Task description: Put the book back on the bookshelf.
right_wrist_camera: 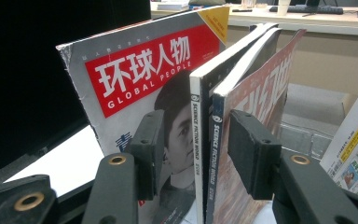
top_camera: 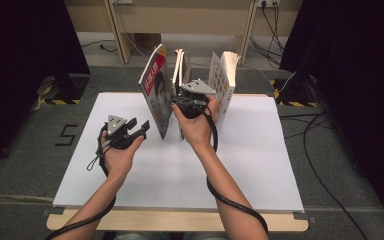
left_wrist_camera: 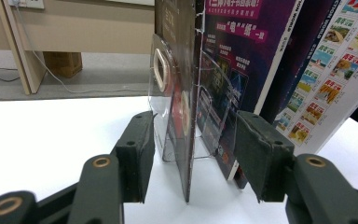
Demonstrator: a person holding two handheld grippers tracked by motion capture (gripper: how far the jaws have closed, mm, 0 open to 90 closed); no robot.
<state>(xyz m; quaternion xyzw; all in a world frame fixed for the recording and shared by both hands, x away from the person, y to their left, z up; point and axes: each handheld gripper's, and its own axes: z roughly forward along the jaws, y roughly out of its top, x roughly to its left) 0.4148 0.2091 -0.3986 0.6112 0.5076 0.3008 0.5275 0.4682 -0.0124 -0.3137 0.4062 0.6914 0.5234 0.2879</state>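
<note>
Now I see the big white table point(top_camera: 145, 190) with magazines standing in a clear rack point(left_wrist_camera: 205, 107). My right gripper point(right_wrist_camera: 193, 149) has its jaws open around two thin magazine spines point(right_wrist_camera: 209, 154). My left gripper point(top_camera: 130, 131) waits open nearby, holding nothing.

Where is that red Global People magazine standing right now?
In the high view, the Global People magazine stands upright at the left end of the row, mid-table toward the back, just left of the right tongs.
</note>
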